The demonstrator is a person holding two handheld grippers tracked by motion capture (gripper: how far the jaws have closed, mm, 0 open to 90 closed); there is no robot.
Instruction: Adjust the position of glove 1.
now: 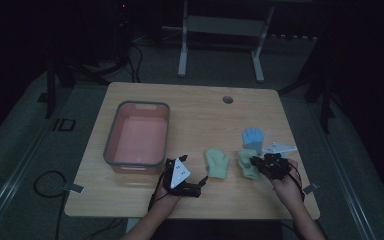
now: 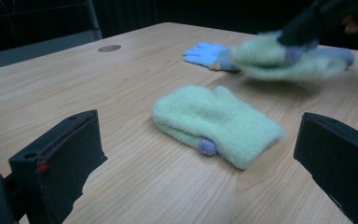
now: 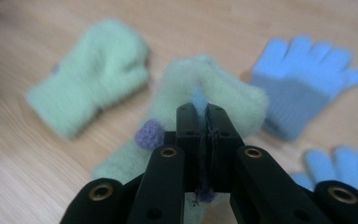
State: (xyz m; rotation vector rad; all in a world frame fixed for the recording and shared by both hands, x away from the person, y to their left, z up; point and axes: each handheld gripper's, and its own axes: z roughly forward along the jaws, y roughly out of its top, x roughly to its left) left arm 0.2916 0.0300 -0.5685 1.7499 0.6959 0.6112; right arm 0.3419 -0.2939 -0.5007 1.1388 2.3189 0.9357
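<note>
On the counter (image 1: pixel 195 115) a tub (image 1: pixel 111 145) sits at the left. Right of it lies a mitten (image 1: pixel 217 163), and further right a second mitten (image 1: pixel 247 165), pinched in the right hand-held gripper (image 1: pixel 256 164). A glove (image 1: pixel 253 136) lies just behind that mitten. The left hand-held gripper (image 1: pixel 200 186) rests before the tub, near the first mitten.

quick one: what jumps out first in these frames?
The right gripper, at the table's right, has its jaws pinched shut on a pale green mitten, lifting a fold of it. Its twin, a second green mitten, lies flat mid-table in front of the open left gripper, with blue gloves just beyond the held one. At the left sits a pink tub with a grey rim.
</note>
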